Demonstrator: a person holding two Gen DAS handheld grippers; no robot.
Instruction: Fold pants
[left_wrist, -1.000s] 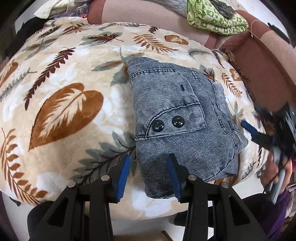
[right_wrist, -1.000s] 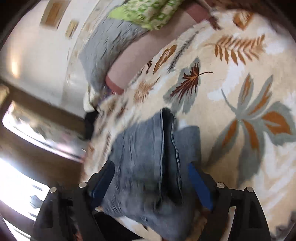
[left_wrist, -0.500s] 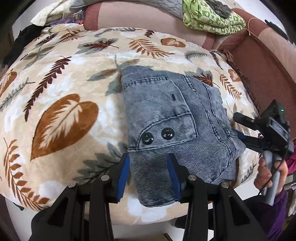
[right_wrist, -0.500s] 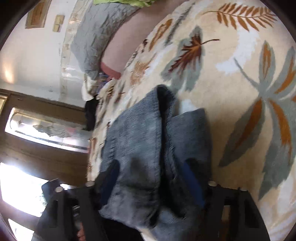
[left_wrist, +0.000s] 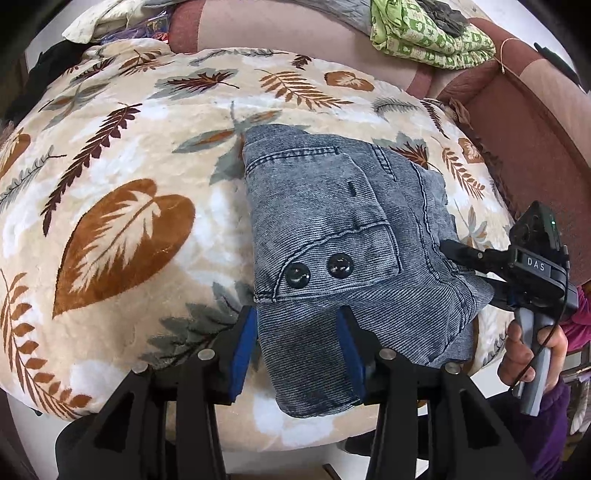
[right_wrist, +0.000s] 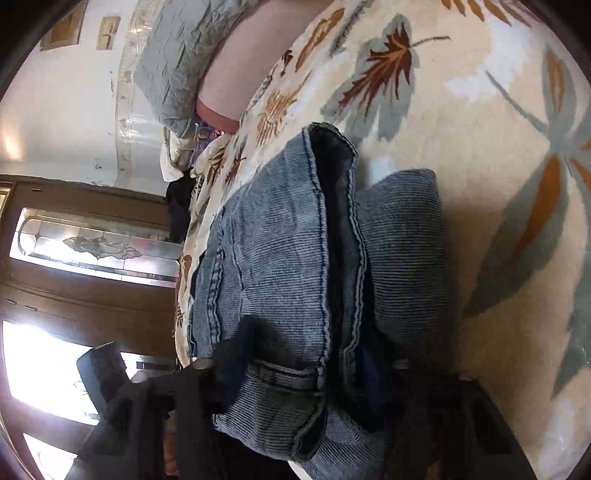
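Folded grey-blue denim pants with two black buttons lie on a leaf-patterned blanket. My left gripper points down at their near edge. Its blue pads straddle the flat cloth without pinching it, and the jaws are opening a little. My right gripper comes in from the right, one finger on top of the pants' right edge and the other beneath it. In the right wrist view the stacked layers of the pants fill the gap of the right gripper, whose jaws are closing and squeezing the denim.
A maroon sofa arm and back rise behind and to the right of the blanket, with a green patterned cloth on top. A person's hand holds the right gripper's handle. A wooden door with glass shows in the right wrist view.
The right gripper has come in from the right and lower, and its fingers have narrowed around the pants' right edge. The left gripper has stayed at the near edge.
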